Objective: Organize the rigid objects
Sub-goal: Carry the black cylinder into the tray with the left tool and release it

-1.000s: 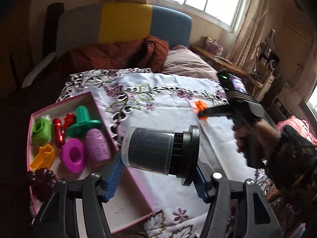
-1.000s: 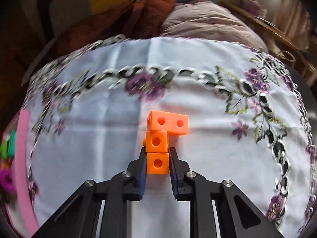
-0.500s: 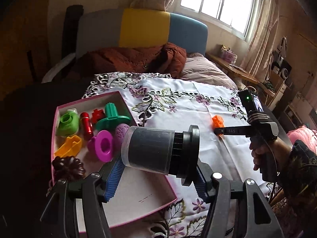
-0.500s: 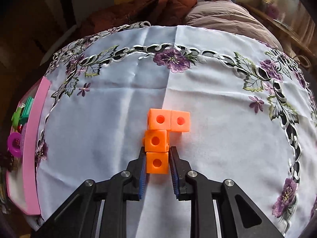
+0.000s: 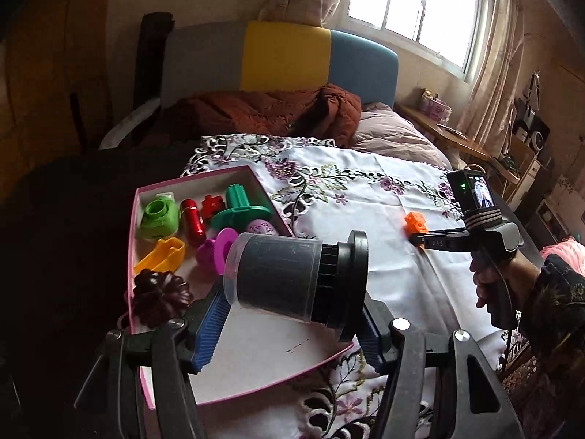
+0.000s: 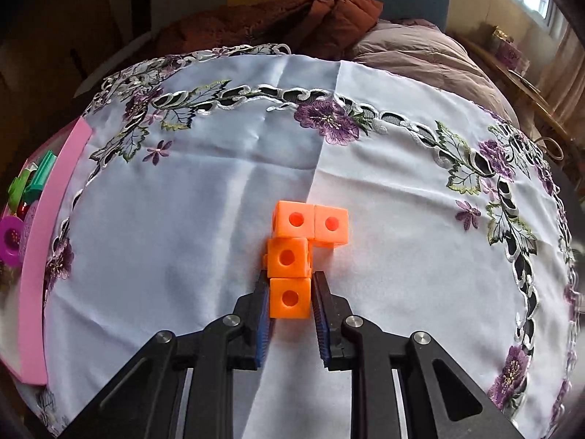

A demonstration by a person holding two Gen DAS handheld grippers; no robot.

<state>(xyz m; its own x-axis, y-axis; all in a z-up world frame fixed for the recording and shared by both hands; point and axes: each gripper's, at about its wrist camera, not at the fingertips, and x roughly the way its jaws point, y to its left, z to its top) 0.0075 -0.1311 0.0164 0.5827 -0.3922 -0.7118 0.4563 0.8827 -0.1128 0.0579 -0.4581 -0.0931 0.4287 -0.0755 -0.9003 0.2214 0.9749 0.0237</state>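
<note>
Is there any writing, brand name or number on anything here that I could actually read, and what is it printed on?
"DAS": white letters on the black bar of the right gripper, seen from the left wrist; possibly only part of a longer marking.
Small lit screen on top of that gripper: shows an image, too small to read.
Orange cube block, dark cylinder and the toys in the pink box: no lettering visible.

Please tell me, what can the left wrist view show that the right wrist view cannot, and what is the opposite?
Only the left wrist view: the left gripper clamped on a dark cylinder, the box floor, the window, the person's hand.
Only the right wrist view: the right gripper shut on the orange block piece, its four cubes and holes clear.
Both: the pink box, the floral cloth, the orange piece.
</note>
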